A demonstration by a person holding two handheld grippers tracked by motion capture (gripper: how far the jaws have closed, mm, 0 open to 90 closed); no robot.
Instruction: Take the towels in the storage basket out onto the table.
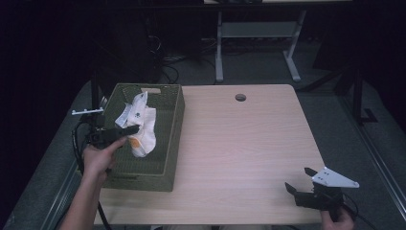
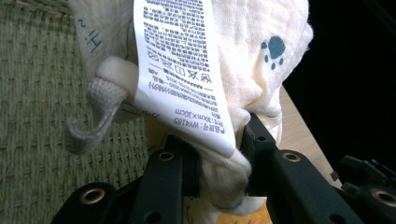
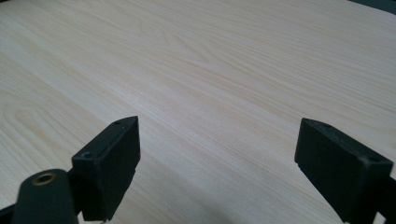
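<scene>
A cream cloth [image 1: 142, 123] with a white care label and small dark paw prints hangs over the green woven basket [image 1: 174, 120] at the table's left. My left gripper [image 1: 130, 130] is shut on it, lifted above the basket floor. In the left gripper view the black jaws pinch a fold of the cloth [image 2: 261, 46] just below the printed label [image 2: 187, 70], and a grey fabric loop [image 2: 95, 112] dangles beside it. My right gripper [image 1: 299, 180] rests near the table's front right corner, jaws wide open with nothing between them; bare wood lies under the right gripper [image 3: 217, 144].
The light wooden table [image 1: 249, 143] has a round cable hole [image 1: 240, 97] near its far edge. Behind the table stand the white legs of a desk frame [image 1: 219, 52] and cables on a dark floor. A person's left hand [image 1: 98, 160] holds the left gripper.
</scene>
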